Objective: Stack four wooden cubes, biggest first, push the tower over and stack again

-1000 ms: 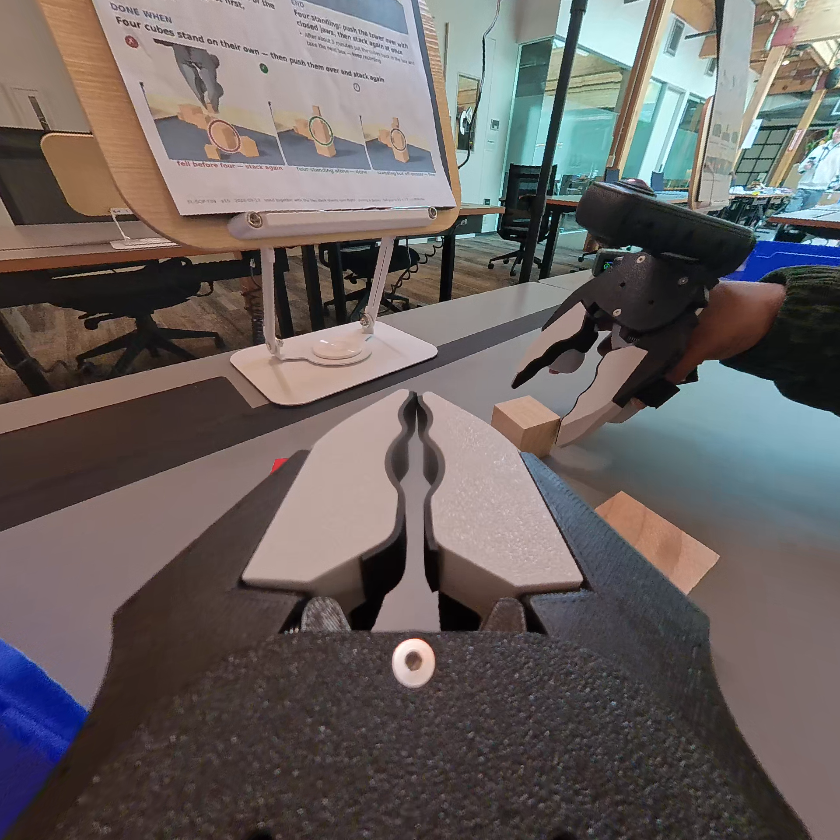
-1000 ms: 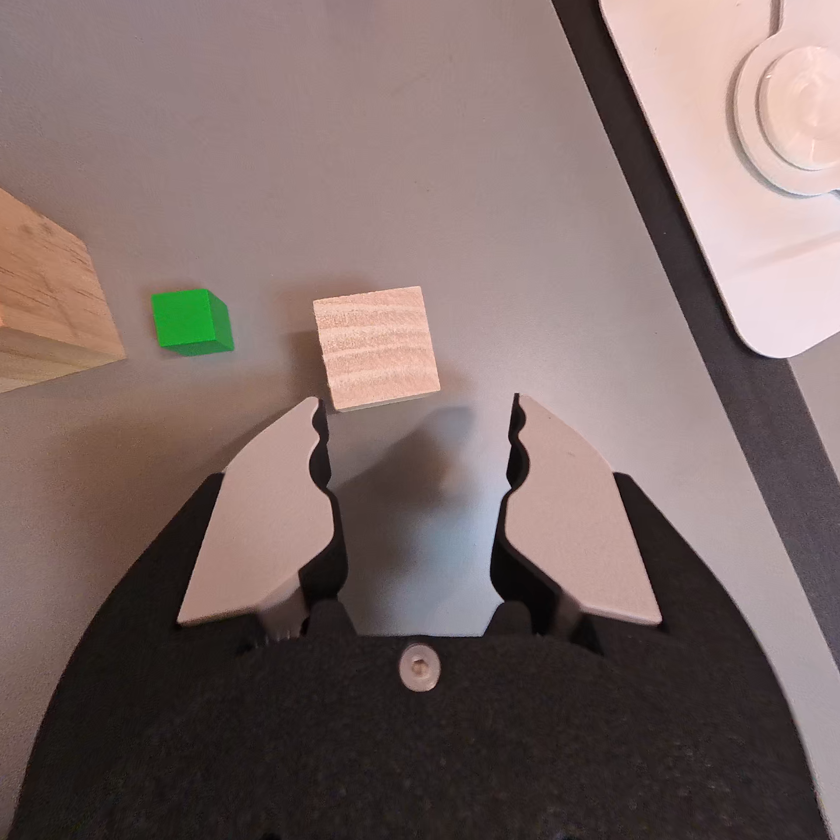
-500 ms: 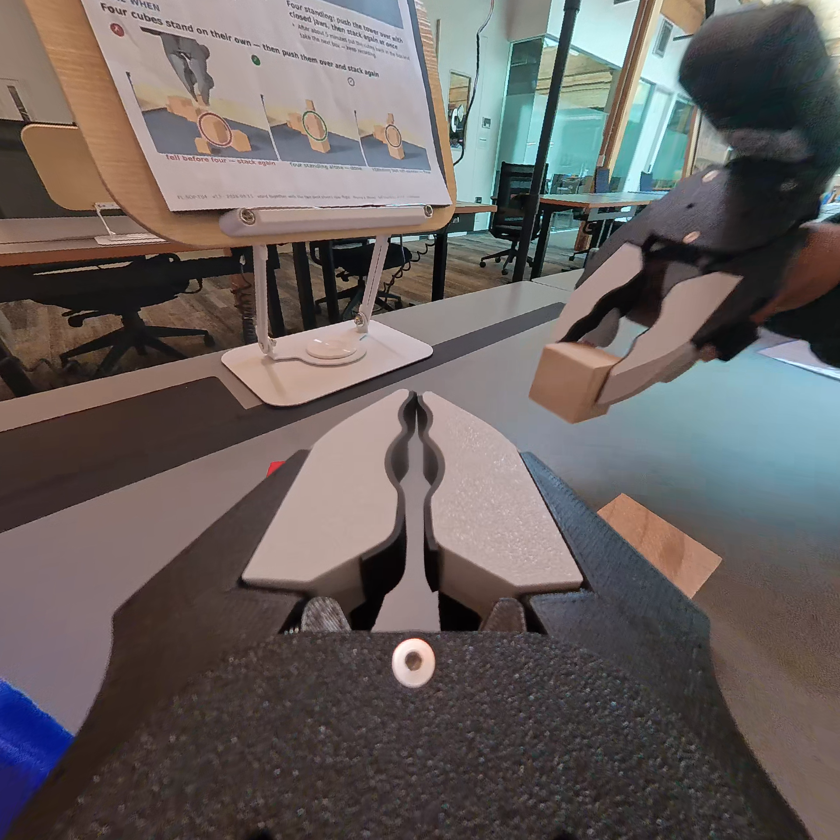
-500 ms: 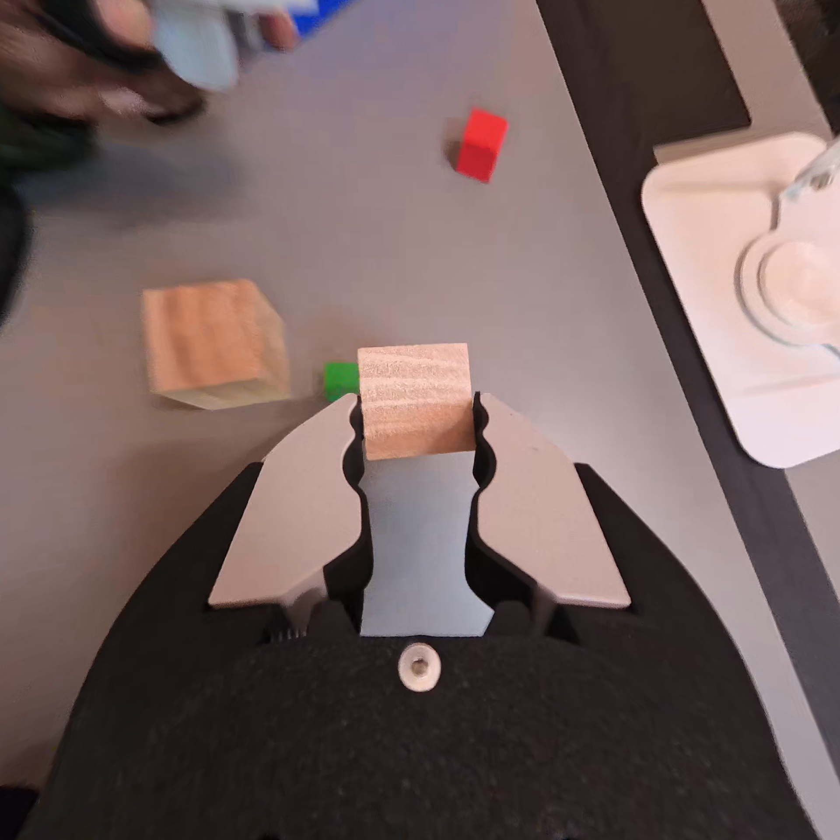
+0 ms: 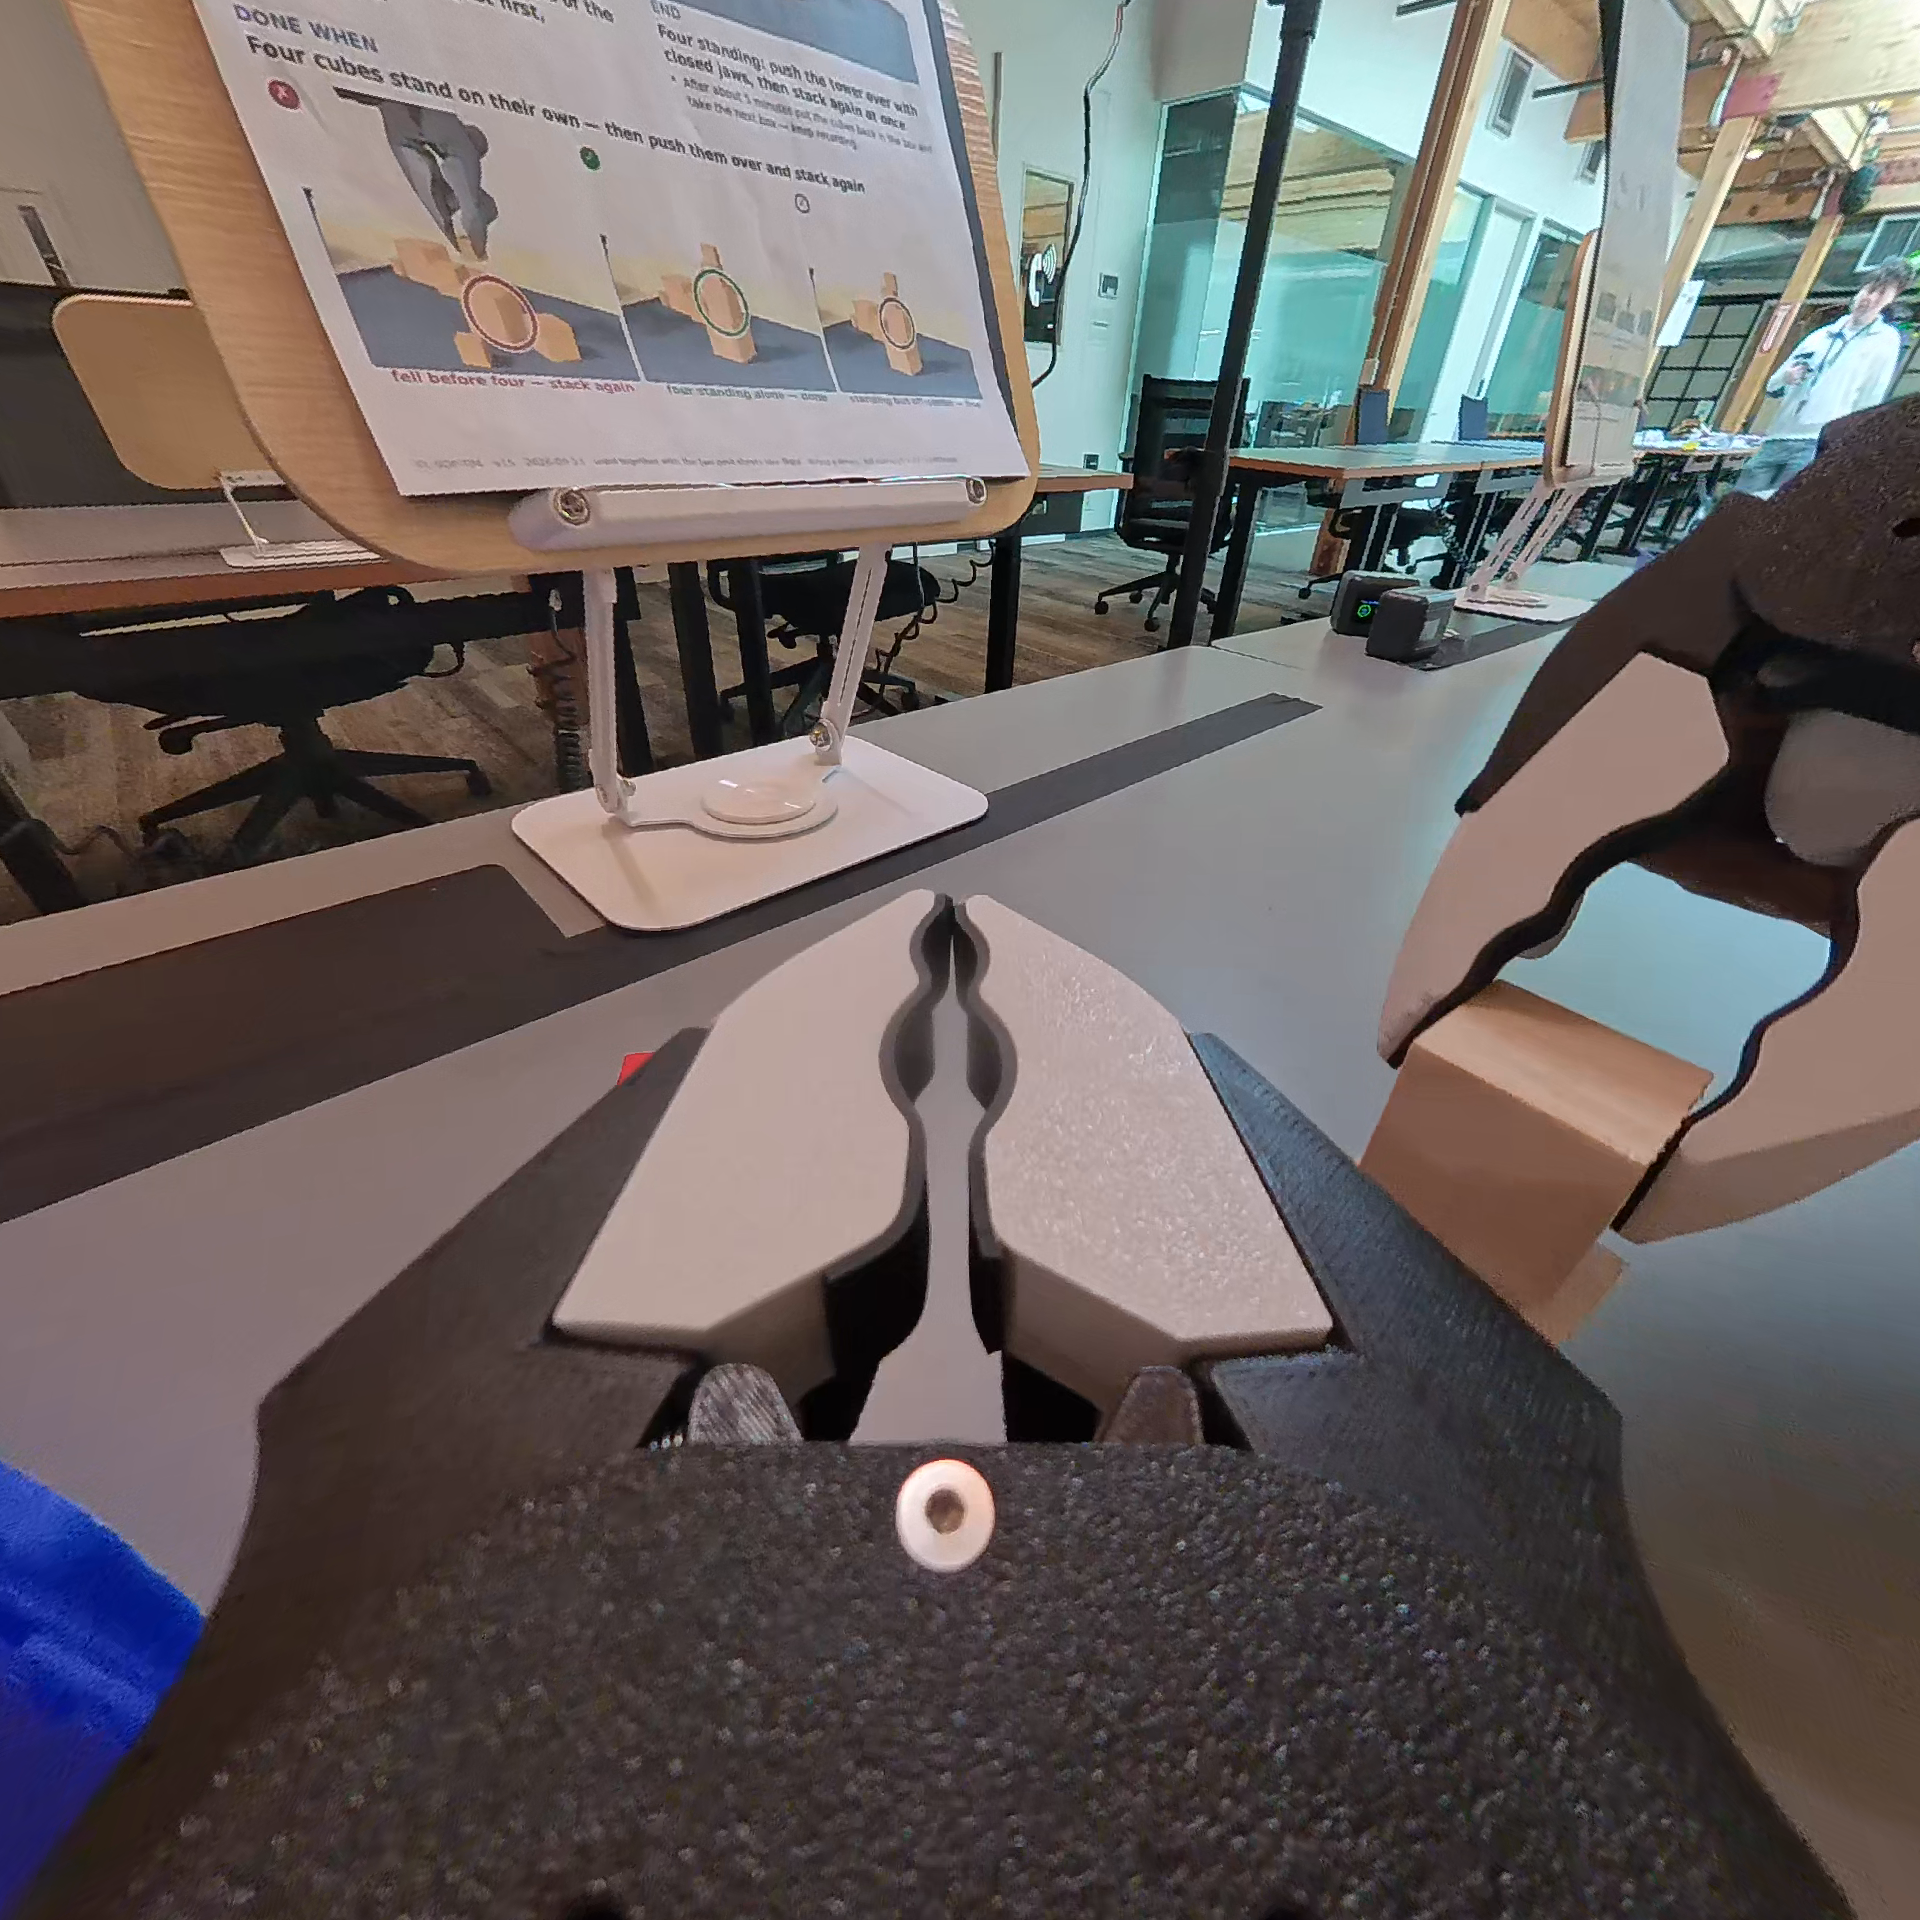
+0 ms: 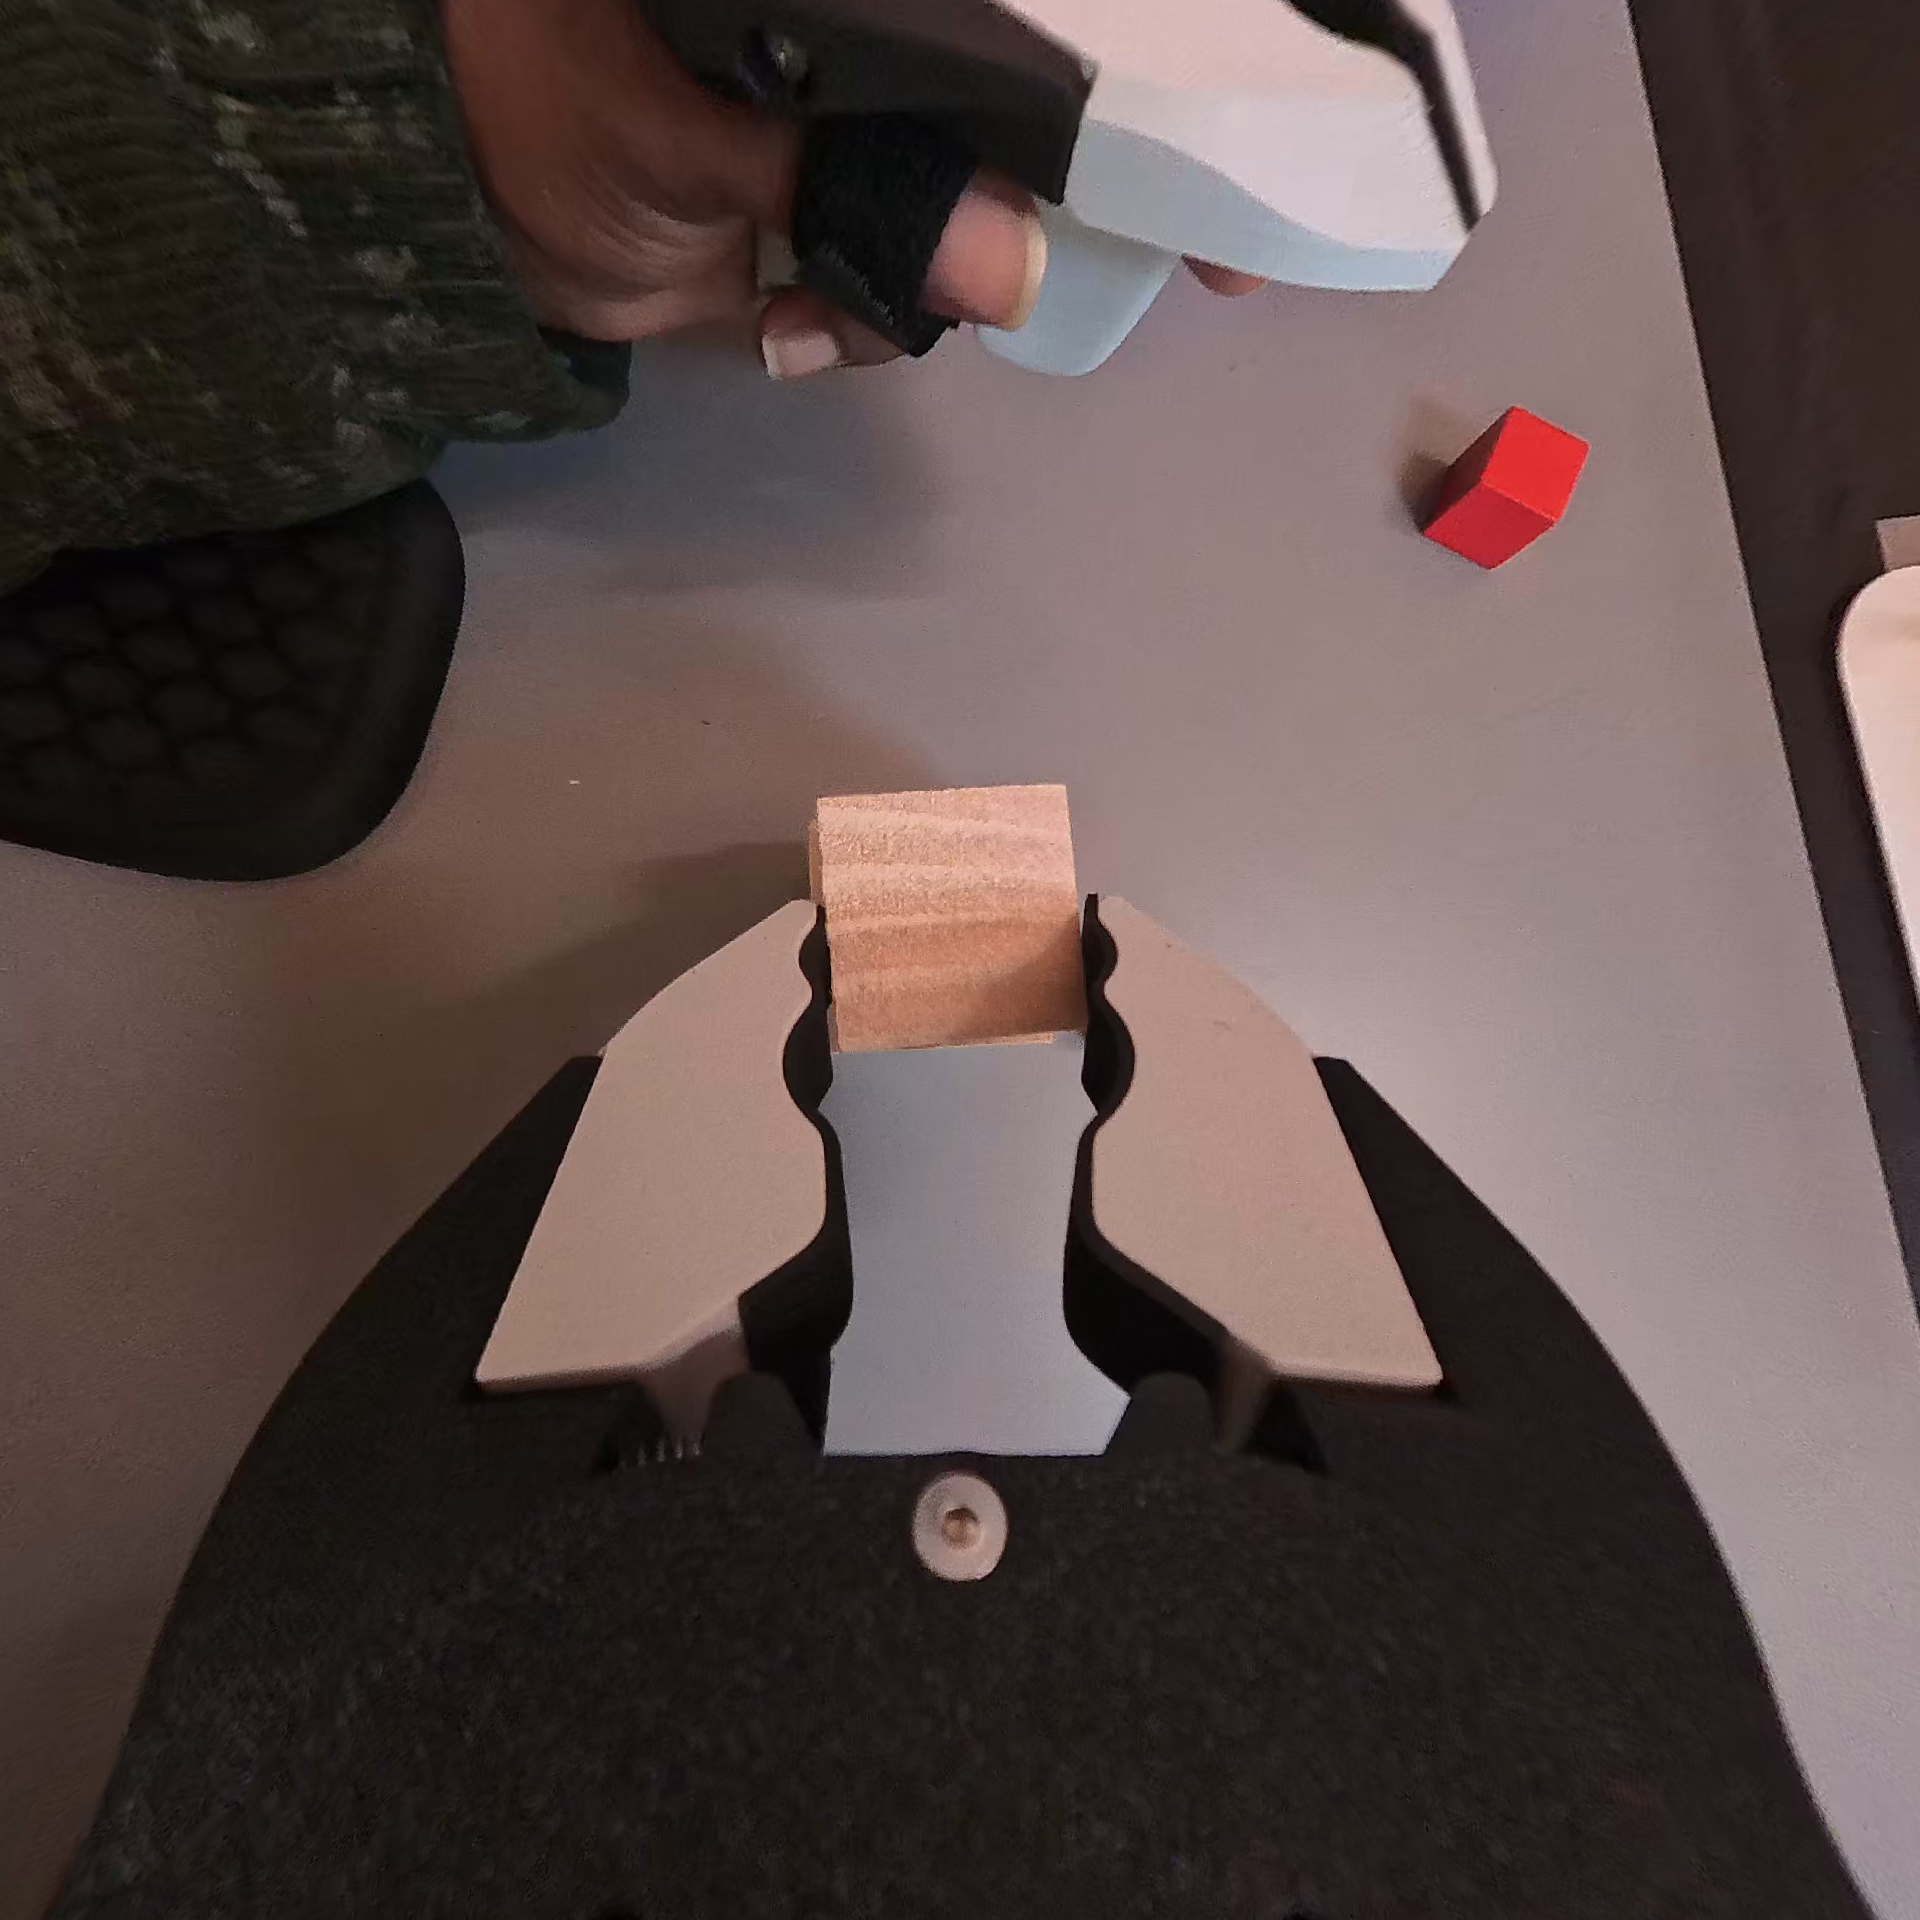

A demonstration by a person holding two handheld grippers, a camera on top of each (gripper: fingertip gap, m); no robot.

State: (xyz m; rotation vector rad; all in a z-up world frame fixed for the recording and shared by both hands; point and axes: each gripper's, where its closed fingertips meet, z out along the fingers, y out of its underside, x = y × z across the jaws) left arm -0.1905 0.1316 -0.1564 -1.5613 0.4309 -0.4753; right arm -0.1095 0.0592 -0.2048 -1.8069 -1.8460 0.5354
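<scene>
My right tongs grip a pale wooden cube, both pads pressed against its opposite side faces, with roughly half the block sticking out past the fingertips toward the top of the right wrist view. In the left wrist view the same cube sits at the right edge of the frame, clamped in those tongs, and a second wooden block peeks out directly beneath it; I cannot tell whether the two touch or a gap remains. That stacking relation is the one that counts here: the held cube lies straight above the lower block, slightly offset.

My left tongs are closed on nothing, the wavy inner edges meeting at the tip, pointing toward the white stand base at centre frame, with the instruction sheet above it. In the right wrist view they show at the top edge, held by a hand in a green sleeve.

A red cube rests on the grey table at the upper right, well apart from the held cube, nearer the left tongs than the right
</scene>
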